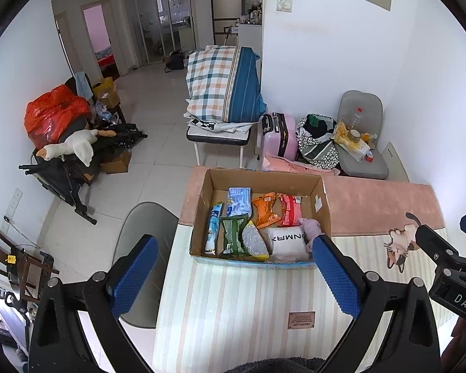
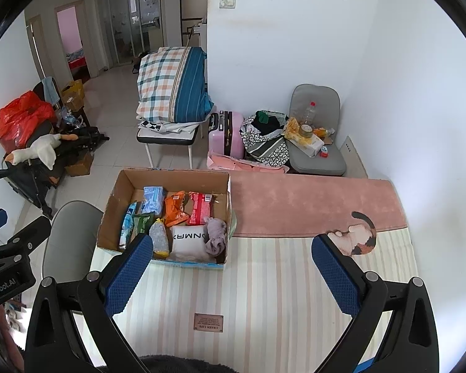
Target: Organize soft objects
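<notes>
An open cardboard box [image 1: 321, 199] [image 2: 111, 205] stands on the striped table mat [image 1: 248, 304] [image 2: 264, 286]. It holds several soft packs: a blue pack [image 1: 239, 200], an orange pack [image 1: 265, 209], a red pack [image 1: 290, 209], a green pack [image 1: 233, 233], a white pouch [image 1: 287, 242] [image 2: 188, 241] and a mauve cloth [image 1: 310, 228] [image 2: 216, 236]. My left gripper [image 1: 234, 247] is open and empty, held above the box's near side. My right gripper [image 2: 233, 247] is open and empty, above the mat to the right of the box.
A pink rug [image 1: 372, 200] [image 2: 310, 205] covers the table's far part, with a cat-shaped mat [image 1: 399, 248] [image 2: 358, 237] at the right. A grey chair [image 1: 146, 248] [image 2: 68, 239] stands left of the table. A suitcase [image 2: 225, 133], bags and another chair [image 2: 317, 143] stand beyond.
</notes>
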Demonstrator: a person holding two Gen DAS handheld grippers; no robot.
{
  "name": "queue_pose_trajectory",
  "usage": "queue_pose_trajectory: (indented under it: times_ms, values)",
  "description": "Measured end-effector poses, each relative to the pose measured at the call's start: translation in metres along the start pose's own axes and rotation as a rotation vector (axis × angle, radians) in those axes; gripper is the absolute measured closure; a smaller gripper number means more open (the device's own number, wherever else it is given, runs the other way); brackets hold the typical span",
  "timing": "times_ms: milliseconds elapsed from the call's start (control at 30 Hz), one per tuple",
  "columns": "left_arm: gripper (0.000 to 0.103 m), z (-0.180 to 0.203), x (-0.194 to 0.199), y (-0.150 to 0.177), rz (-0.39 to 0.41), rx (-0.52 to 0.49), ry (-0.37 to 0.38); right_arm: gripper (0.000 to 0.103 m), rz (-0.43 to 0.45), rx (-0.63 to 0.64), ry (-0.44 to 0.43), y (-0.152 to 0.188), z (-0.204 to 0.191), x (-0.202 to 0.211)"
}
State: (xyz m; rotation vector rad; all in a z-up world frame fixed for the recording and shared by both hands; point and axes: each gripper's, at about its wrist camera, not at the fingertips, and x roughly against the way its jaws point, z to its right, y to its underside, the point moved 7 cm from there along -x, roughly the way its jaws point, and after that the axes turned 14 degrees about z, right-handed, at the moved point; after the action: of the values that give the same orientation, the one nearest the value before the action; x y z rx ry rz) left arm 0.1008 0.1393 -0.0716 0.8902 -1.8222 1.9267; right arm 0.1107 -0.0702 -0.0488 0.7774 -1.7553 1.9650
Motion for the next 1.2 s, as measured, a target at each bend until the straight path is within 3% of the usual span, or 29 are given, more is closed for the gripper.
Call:
queue_pose_trajectory:
  times_ms: [1200]
  values:
    - [0.001, 0.0041, 0.0037, -0.0025, -0.006, 0.007, 0.02, 0.0, 0.019, 0.023, 0.004, -0.0096, 0.0031, 0.0075]
